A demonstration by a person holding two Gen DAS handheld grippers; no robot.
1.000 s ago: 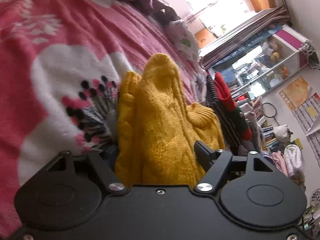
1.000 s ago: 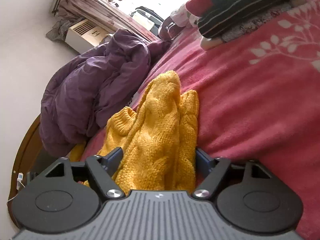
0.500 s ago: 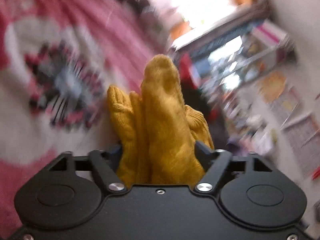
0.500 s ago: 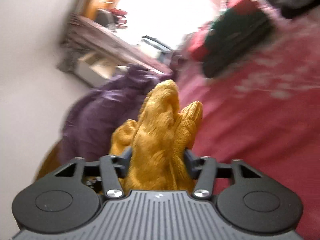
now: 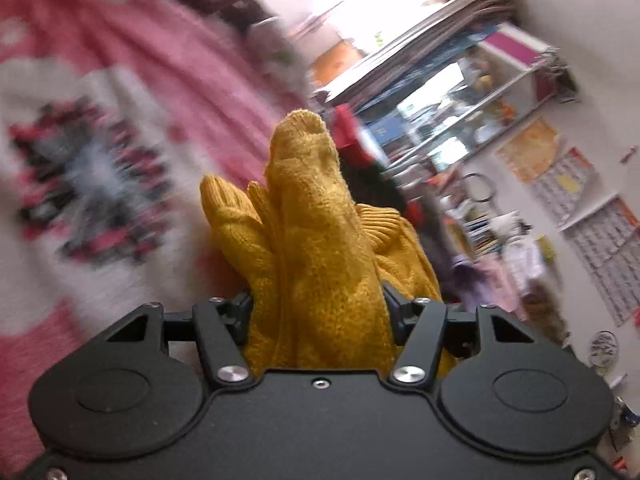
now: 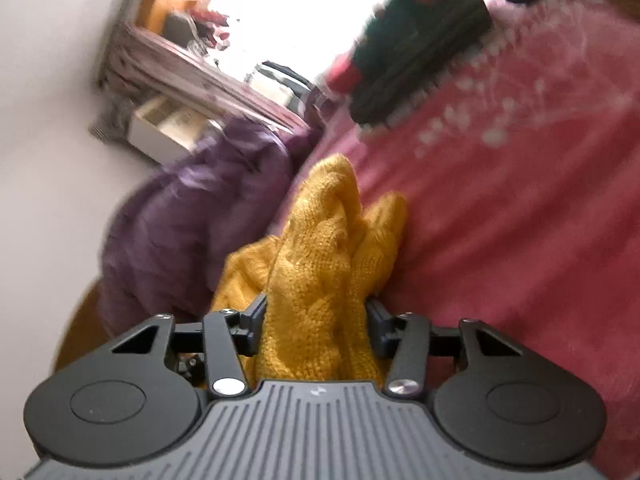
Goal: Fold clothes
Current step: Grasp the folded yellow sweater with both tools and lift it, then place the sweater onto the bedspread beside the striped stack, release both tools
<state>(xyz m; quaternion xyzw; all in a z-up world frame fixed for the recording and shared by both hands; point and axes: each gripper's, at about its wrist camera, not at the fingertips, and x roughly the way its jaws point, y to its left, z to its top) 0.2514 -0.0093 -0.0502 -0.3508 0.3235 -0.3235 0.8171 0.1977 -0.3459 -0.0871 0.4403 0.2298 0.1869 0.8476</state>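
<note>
We hold the yellow sweater (image 5: 320, 256) bunched over the pink blanket (image 5: 168, 64). The left gripper (image 5: 318, 312) has just been closing and now pinches the thick knit; the right gripper (image 6: 316, 316) has closed in too and clamps the same sweater (image 6: 320, 264). Around us, things crowd — a purple garment (image 6: 192, 216) lies just beside the sweater, and a dark striped pile (image 6: 416, 52) sits further off on the blanket (image 6: 520, 240). In the left view, shelves (image 5: 460, 112) hold many small items, too blurred to name, and the knit hides what lies straight ahead.
</note>
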